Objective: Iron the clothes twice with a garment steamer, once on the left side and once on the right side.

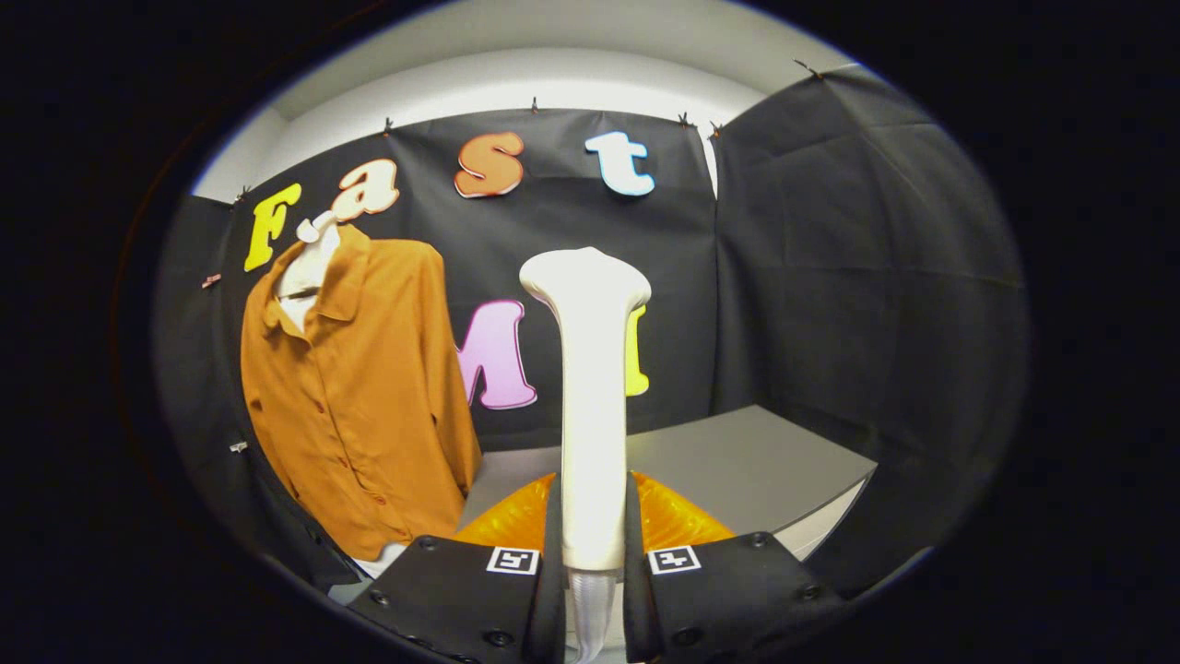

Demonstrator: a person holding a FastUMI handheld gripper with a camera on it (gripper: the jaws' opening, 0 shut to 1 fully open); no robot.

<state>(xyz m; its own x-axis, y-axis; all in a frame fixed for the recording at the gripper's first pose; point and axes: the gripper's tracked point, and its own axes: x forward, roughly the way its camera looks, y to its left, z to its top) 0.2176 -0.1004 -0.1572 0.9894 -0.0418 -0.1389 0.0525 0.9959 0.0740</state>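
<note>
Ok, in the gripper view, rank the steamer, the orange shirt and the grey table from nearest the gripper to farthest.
1. Steamer: gripper is shut on its handle, standing upright between the fingers.
2. Grey table: just beyond the fingers, stretching off to the right.
3. Orange shirt: hanging at the back wall, left of the steamer.

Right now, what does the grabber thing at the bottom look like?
The gripper has two wide, flat blocks with round screws along their edges. Each block carries a small square sticker with a black-and-white pattern. Two slim upright fingers rise between the blocks.
</note>
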